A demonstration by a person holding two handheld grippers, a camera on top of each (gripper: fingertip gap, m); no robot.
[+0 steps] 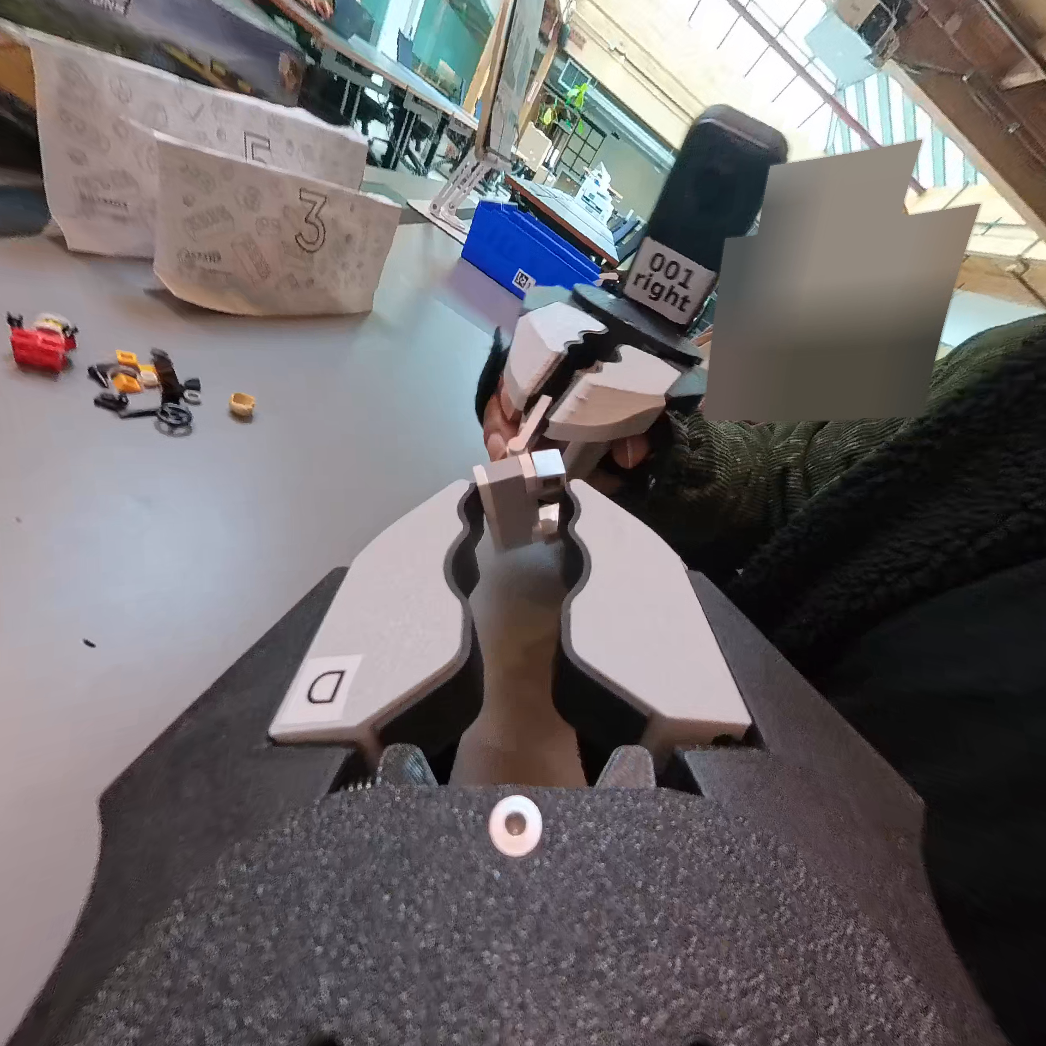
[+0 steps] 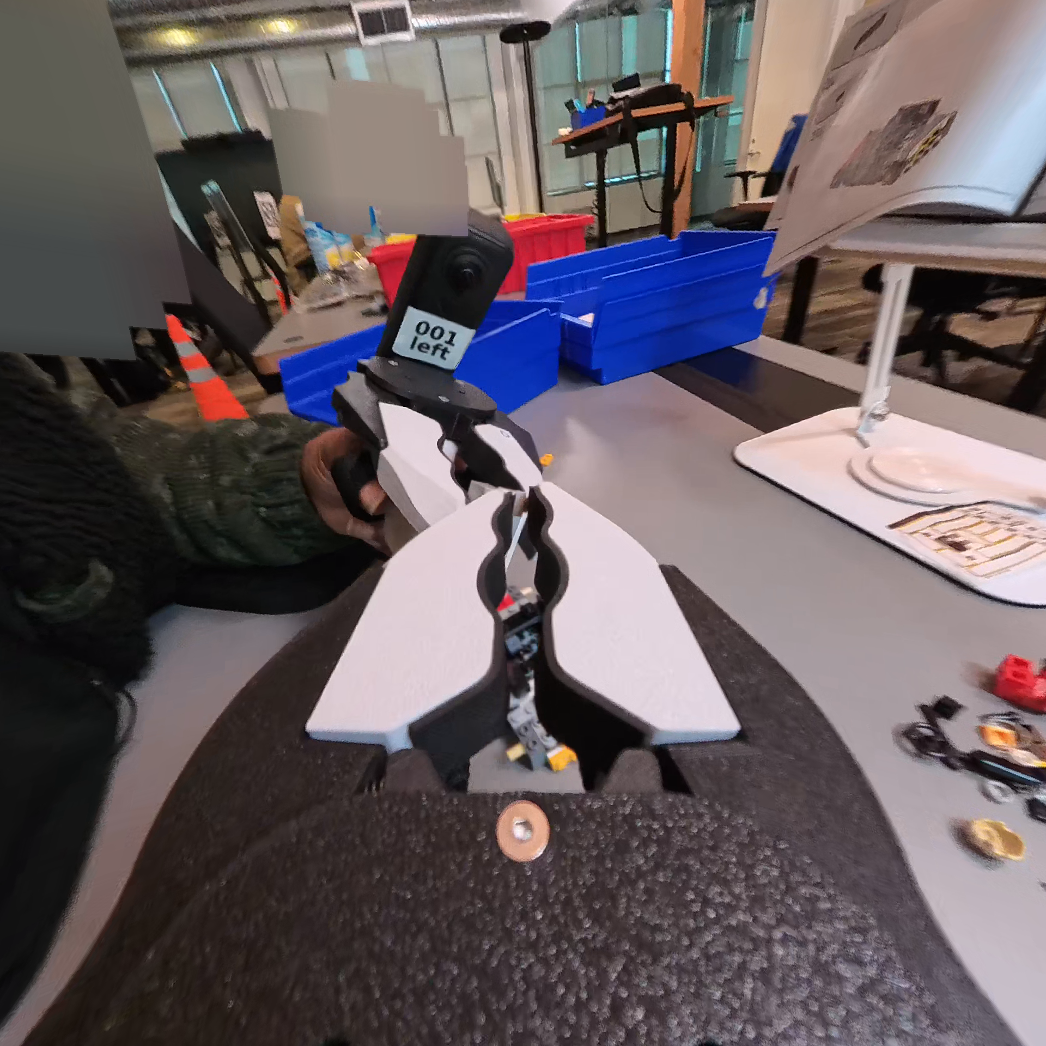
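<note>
Bricks: loose small parts (image 1: 141, 385) sit mid-left of my left view, well apart from both grippers. Frame centre, my left gripper (image 1: 518, 509) has its jaws parted around a grey brick assembly (image 1: 512, 498); can't tell if the pads press it. Long axis runs up-right toward my right gripper (image 1: 557, 413), just above it, which is pinched on a thin grey plate (image 1: 529, 427) joined to that assembly. Right view: same plate (image 2: 518, 537) edge-on between nearly closed fingers.

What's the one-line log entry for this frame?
left gripper: shut on grey block | right gripper: shut on thin grey bar | bar end touching block | loose parts on table
</note>
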